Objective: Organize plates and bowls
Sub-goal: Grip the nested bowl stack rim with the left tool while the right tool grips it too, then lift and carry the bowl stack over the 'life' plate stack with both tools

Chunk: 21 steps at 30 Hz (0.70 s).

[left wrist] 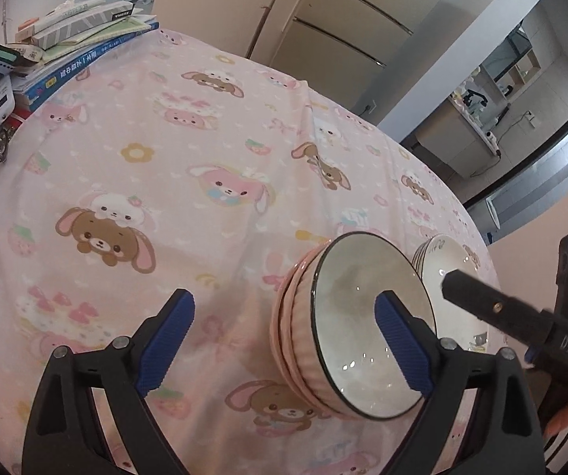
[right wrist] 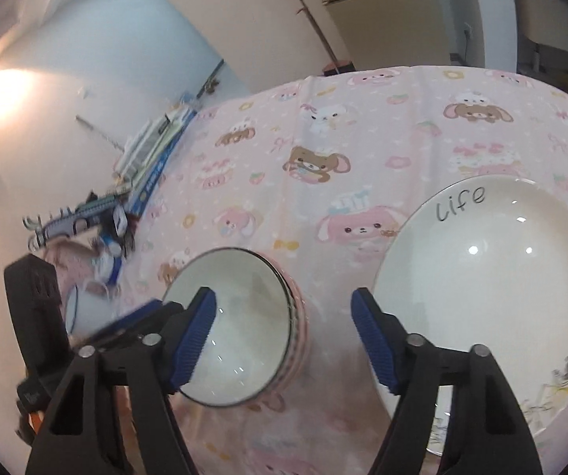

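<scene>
We see both grippers with jaws apart, holding nothing. The left gripper hovers near the stack of pink ribbed bowls on the pink tablecloth, with the white plates just to their right. The right gripper hangs between bowls and plates. We judge these glazed ceramics stiff, slippery and breakable; we'd pinch a rim firmly, one pad inside.

Left claw gapes wide, fingers low (blue pads showing); right claw equally spread, angled downward, holding nothing.
</scene>
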Motion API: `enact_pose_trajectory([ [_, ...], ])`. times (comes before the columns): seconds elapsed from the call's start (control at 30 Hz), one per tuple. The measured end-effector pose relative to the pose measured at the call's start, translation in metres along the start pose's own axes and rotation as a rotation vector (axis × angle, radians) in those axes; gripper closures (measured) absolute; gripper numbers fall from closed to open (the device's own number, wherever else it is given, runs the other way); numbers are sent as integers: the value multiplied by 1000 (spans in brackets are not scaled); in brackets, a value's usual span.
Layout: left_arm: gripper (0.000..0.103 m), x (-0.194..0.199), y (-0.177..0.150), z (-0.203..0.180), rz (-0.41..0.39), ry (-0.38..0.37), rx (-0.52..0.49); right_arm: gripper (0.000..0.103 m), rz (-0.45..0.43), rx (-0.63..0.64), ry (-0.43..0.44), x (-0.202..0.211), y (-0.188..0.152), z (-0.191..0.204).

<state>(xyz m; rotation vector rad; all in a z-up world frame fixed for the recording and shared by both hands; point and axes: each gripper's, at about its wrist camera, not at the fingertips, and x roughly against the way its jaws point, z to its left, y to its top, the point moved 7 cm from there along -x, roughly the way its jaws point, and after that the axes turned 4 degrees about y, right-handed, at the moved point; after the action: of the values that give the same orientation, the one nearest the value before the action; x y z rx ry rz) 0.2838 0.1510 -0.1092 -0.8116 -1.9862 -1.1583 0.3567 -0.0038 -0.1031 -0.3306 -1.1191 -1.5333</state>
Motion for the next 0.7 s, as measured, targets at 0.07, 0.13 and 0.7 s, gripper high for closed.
enact_pose_trajectory([
  [0.07, 14, -1, -1, -1, -22, 21, 3, 33, -35, 60, -54, -6, 0, 5],
  [0.13, 21, -5, -2, -5, -26, 13, -6, 34, -46, 78, -84, -13, -2, 6],
  [0.7, 61, -38, -8, 10, -9, -84, 183, 75, 20, 76, -30, -56, -25, -12],
])
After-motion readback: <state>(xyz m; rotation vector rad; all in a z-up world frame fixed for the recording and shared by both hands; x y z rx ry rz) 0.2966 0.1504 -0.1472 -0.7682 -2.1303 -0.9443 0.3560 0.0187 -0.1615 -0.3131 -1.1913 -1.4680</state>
